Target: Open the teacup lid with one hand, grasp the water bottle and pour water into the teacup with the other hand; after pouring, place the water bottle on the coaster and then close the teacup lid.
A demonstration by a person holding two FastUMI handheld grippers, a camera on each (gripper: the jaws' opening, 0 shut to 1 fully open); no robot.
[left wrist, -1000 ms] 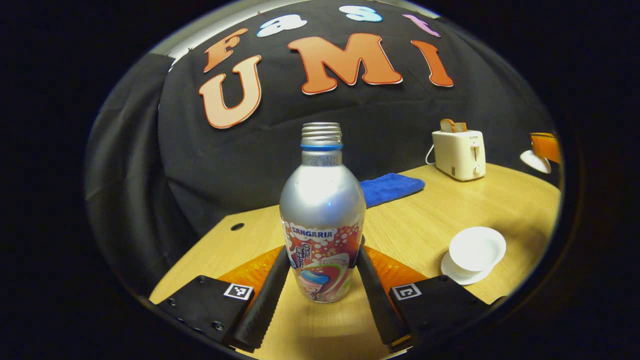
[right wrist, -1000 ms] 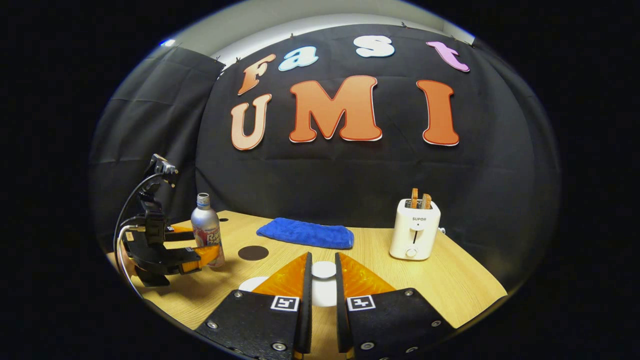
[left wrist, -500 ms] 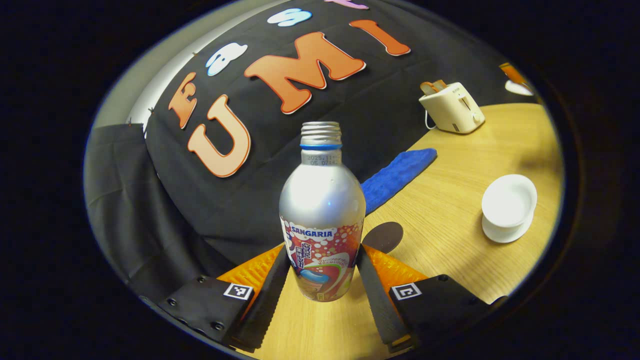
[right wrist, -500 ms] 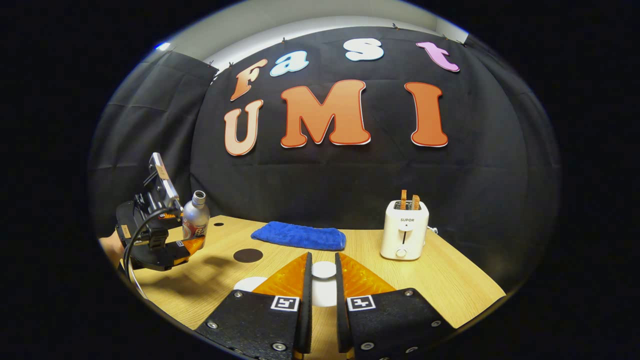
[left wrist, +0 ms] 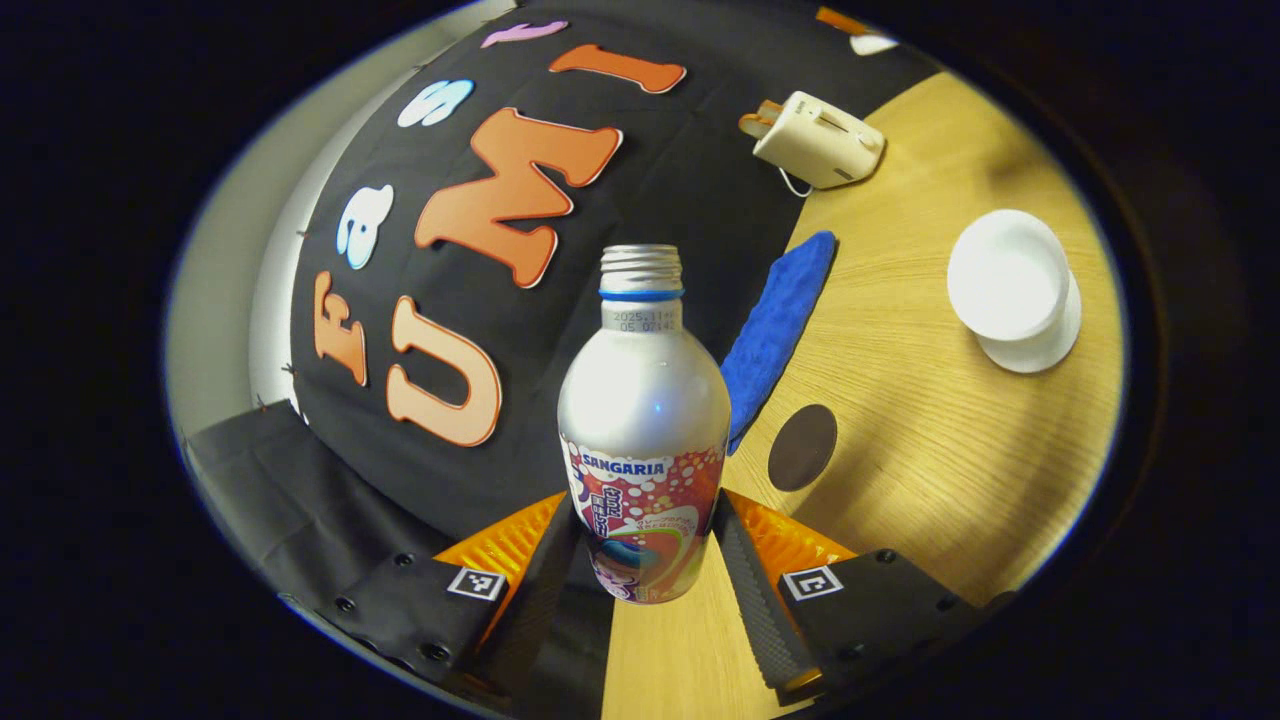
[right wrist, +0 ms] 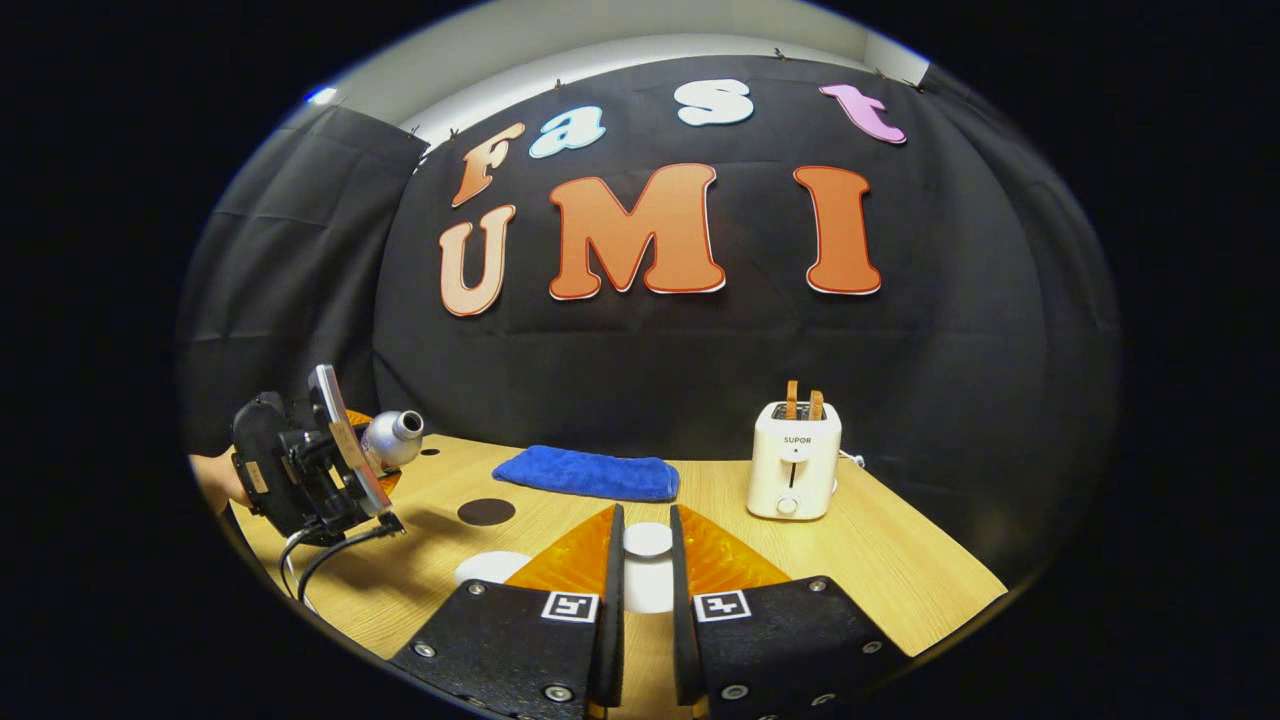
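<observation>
A silver water bottle (left wrist: 645, 420) with a printed label and no cap sits between the fingers of my left gripper (left wrist: 645, 570), which is shut on its lower body. In the right gripper view the bottle (right wrist: 392, 440) is lifted off the table and tipped, its neck pointing right. The white teacup (left wrist: 1008, 272) stands uncovered on its saucer (left wrist: 1045, 350). My right gripper (right wrist: 647, 560) is shut on the knob of the white teacup lid (right wrist: 648, 540), held above the table, with the teacup (right wrist: 490, 567) low to its left. A dark round coaster (left wrist: 802, 447) lies between bottle and cup.
A folded blue cloth (right wrist: 587, 473) lies by the back wall. A white toaster (right wrist: 793, 460) with two slices of toast stands at the back right. The wooden table (right wrist: 900, 560) ends close on the right and front.
My left gripper has risen with the bottle and tilted it further toward the teacup. My right gripper stays still, holding the lid.
</observation>
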